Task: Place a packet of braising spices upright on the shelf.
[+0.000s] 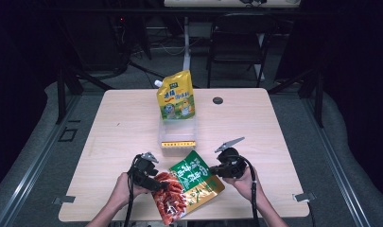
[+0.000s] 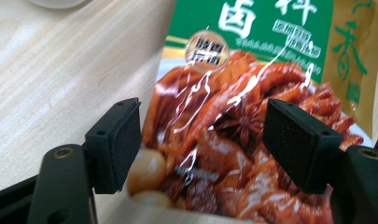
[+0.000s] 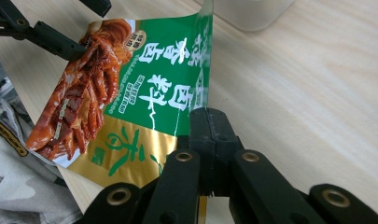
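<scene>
Progress: the flat green, gold and red printed foil food packet is gripped but sits outside the clear plastic bin, where a yellow spouted pouch already stands; the transfer looks not yet done. Right hand-held gripper is clamped on the packet's green edge. Left hand-held gripper stands spread, jaws straddling the red end. Packet lies at the near edge of the pale wooden surface, between both grippers.
</scene>
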The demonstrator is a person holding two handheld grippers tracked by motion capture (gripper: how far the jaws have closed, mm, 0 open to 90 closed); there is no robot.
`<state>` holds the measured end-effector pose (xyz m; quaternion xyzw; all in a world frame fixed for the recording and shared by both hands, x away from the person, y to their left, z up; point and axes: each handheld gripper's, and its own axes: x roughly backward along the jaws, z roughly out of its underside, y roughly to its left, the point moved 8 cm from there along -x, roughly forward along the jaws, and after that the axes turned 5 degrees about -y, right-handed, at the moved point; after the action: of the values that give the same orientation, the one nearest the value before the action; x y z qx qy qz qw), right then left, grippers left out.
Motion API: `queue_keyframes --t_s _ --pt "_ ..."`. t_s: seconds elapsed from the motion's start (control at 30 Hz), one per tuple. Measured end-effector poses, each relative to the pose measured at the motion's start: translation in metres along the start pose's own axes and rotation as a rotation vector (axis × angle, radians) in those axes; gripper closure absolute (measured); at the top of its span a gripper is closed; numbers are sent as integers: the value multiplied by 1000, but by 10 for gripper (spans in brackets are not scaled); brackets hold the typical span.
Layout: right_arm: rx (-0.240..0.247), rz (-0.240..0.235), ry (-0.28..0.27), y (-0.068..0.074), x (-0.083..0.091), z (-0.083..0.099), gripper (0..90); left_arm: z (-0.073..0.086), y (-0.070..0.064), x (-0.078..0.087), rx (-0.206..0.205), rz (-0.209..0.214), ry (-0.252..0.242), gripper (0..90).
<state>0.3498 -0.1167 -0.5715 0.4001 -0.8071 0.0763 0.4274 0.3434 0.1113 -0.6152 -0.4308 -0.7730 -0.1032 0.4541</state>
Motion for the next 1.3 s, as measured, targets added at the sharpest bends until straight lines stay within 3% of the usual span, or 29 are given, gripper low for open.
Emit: queue_keyframes --t_s 0.43,0.6,1.1,1.3 --pt "126 75 -26 3 33 -13 900 -6 4 4 8 -14 -60 209" --pt "160 86 -26 5 40 -21 900 -8 6 6 0 -24 -78 198" --pt "295 119 -21 16 78 -58 900 -8 13 13 26 -31 -107 182" --pt "313 114 -11 17 87 -67 900 -7 15 13 25 -35 -104 181"
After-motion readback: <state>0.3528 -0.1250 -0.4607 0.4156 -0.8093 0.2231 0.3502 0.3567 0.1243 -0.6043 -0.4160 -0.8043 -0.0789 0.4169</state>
